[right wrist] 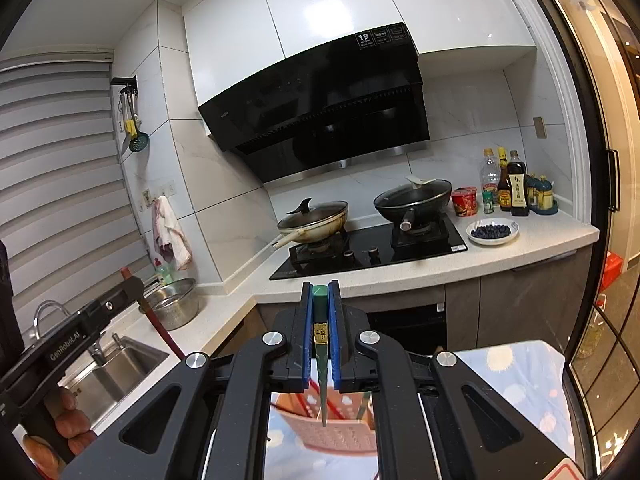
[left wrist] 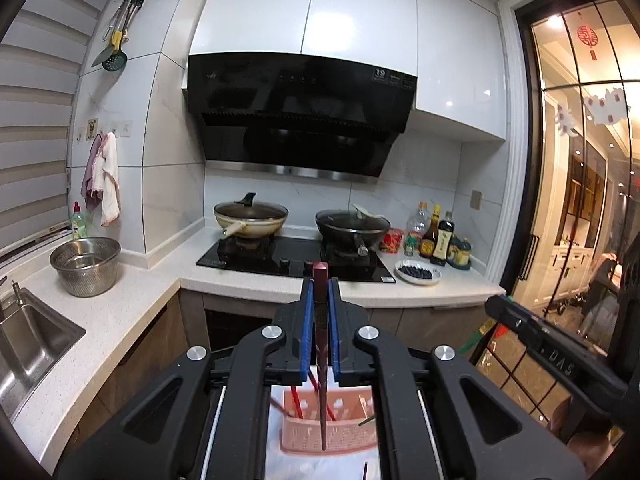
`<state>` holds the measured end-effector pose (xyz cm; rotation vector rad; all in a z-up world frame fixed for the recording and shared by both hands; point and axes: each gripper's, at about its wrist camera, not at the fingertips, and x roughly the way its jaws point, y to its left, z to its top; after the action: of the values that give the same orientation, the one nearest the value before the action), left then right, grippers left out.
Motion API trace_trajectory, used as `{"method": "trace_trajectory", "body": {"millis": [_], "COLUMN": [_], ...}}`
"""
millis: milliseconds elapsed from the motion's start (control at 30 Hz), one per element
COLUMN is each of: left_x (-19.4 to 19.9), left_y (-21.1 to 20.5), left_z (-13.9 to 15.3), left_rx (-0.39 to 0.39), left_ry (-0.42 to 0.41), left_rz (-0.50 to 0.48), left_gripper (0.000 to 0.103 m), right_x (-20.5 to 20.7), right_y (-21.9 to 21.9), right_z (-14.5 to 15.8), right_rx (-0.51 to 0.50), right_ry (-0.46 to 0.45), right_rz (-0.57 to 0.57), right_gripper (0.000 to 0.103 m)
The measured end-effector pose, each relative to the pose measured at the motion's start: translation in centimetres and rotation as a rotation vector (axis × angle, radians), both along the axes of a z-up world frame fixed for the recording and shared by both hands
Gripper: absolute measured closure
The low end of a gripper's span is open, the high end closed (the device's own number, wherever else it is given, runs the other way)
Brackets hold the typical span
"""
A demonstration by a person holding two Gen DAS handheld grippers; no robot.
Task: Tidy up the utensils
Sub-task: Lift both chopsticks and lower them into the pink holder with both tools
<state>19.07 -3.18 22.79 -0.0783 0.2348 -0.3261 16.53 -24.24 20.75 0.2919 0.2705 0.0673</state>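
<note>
Dark red chopstick [left wrist: 321, 320] clamped between blue pads [left wrist: 306, 320] of left gripper [left wrist: 321, 292], near vertical, square butt up above fingertips, tapered tip hanging down over pink perforated utensil basket [left wrist: 328, 434]. Tip in front of basket wall; in or above basket, cannot tell. More red sticks [left wrist: 295, 400] standing in basket already. Green chopstick [right wrist: 321, 360] with gold band pinched the same way in right gripper [right wrist: 321, 292], jaws closed on it, tip down over same basket [right wrist: 324, 432]. Basket on patterned cloth [right wrist: 516, 376] below both grippers. Left gripper body [right wrist: 68, 340] in right view too, hand [right wrist: 68, 428] wrapped round its handle, red stick slanting down from it. Beyond: white counter [left wrist: 132, 300], steel sink [left wrist: 36, 344], steel colander [left wrist: 86, 264], black hob [left wrist: 288, 260] with two lidded woks, range hood [left wrist: 300, 116], sauce bottles [left wrist: 436, 236], plate of dark berries [left wrist: 418, 272]. Glass door on right.
</note>
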Motion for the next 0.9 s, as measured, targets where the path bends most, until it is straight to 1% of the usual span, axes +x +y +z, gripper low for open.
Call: {"method": "trace_trajectory", "body": {"millis": [100, 167, 367, 533, 667, 800, 833, 900], "left_x": [1.6, 2.8, 6.0, 8.2, 8.6, 8.7, 8.7, 8.6], "left_y": [-0.3, -0.6, -1.2, -1.7, -1.9, -2.0, -2.1, -2.2], "left_z": [0.1, -0.2, -2.8, -5.3, -6.6, -7.0, -7.1, -7.1], "left_rx": [-0.006, -0.002, 0.007, 0.031, 0.040, 0.047, 0.047, 0.046], "left_ry": [-0.039, -0.041, 0.003, 0.077, 0.108, 0.117, 0.120, 0.119], "left_rz": [0.029, 0.037, 0.049, 0.049, 0.042, 0.038, 0.036, 0.040], "left_gripper": [0.096, 0.096, 0.096, 0.096, 0.096, 0.096, 0.096, 0.095], "right_x": [2.2, 3.5, 6.9, 8.1, 8.5, 8.7, 8.5, 8.1], "right_y": [0.0, 0.0, 0.0, 0.4, 0.5, 0.3, 0.4, 0.3], "right_z": [-0.2, -0.6, -3.0, -5.2, -6.5, -7.0, -7.0, -6.9], "right_rx": [0.004, -0.002, -0.001, -0.023, -0.037, -0.033, -0.031, -0.032], "right_ry": [0.007, 0.021, 0.092, 0.140, 0.164, 0.172, 0.168, 0.159], "right_rz": [-0.007, -0.013, -0.010, -0.014, -0.019, -0.026, -0.027, -0.039], "right_gripper": [0.096, 0.096, 0.096, 0.096, 0.096, 0.096, 0.095, 0.084]}}
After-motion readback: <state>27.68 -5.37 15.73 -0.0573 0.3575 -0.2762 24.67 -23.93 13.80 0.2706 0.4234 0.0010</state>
